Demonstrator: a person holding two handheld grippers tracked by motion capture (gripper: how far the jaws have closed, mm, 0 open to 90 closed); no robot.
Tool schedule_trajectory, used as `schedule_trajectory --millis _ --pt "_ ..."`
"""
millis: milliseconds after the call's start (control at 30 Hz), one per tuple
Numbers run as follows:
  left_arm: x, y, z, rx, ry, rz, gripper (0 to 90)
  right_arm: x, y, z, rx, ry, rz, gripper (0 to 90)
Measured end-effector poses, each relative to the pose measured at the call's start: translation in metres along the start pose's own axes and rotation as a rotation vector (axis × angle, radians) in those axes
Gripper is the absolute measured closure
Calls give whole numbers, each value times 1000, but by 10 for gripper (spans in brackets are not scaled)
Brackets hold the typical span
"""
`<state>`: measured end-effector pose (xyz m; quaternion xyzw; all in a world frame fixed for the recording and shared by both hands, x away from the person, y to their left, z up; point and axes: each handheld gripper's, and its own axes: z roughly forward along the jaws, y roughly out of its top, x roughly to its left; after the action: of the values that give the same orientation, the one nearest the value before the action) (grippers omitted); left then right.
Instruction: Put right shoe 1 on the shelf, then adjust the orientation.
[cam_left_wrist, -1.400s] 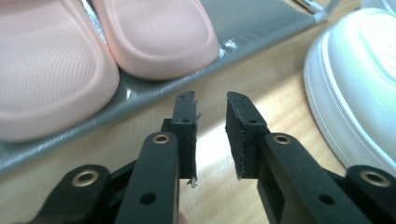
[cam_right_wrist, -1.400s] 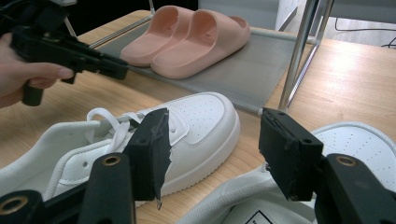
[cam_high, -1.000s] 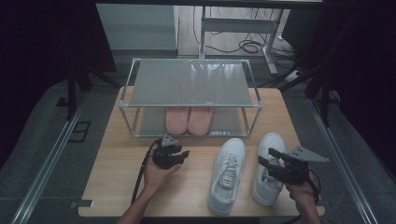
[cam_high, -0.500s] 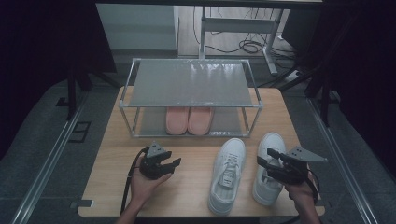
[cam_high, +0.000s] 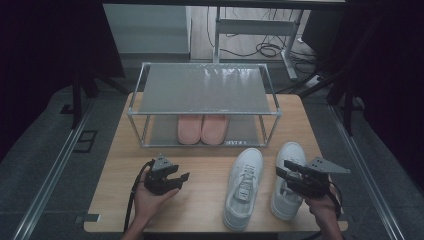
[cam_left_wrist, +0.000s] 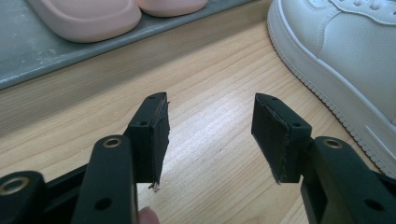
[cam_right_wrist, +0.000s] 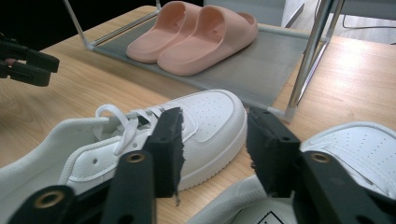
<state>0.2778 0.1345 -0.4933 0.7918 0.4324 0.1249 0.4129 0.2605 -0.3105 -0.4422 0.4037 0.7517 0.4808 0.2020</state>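
1. While your left hand (cam_high: 150, 197) rests on the wooden table (cam_high: 200, 210), your left gripper (cam_high: 181, 178) sits over bare wood in front of the shoe rack (cam_high: 204, 102), its jaws spread wide with nothing between them (its own view shows only table grain in the gap).
2. Your right gripper (cam_high: 282, 175) hovers above the right white sneaker (cam_high: 289, 155), jaws parted to a moderate gap and empty; your right hand (cam_high: 322, 207) is near the table's front right corner.
3. Just left of that shoe lies the left white sneaker (cam_high: 243, 185), laces up, toe pointing toward the rack; the two sneakers lie close side by side on the table, apart from the rack.
4. On the rack's lower shelf you have a pair of pink slides (cam_high: 202, 129), side by side and touching, toes toward you.
5. Seen from your left gripper view, the nearest sneaker's sole edge runs close beside the right-hand jaw, not touching it.
6. Your rack's top shelf (cam_high: 205, 87) is a grey sheet in a metal frame.
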Motion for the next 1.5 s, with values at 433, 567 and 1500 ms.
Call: schedule_trajectory --millis 433,567,1500 --pt "0 -1 6 34 7 -6 396 2 1 0 28 11 -3 830" --pt "1 0 5 35 6 -8 382 4 2 2 52 10 -24 869" --pt "14 -10 -19 -1 9 1 349 33 24 53 415 -48 -197 900"
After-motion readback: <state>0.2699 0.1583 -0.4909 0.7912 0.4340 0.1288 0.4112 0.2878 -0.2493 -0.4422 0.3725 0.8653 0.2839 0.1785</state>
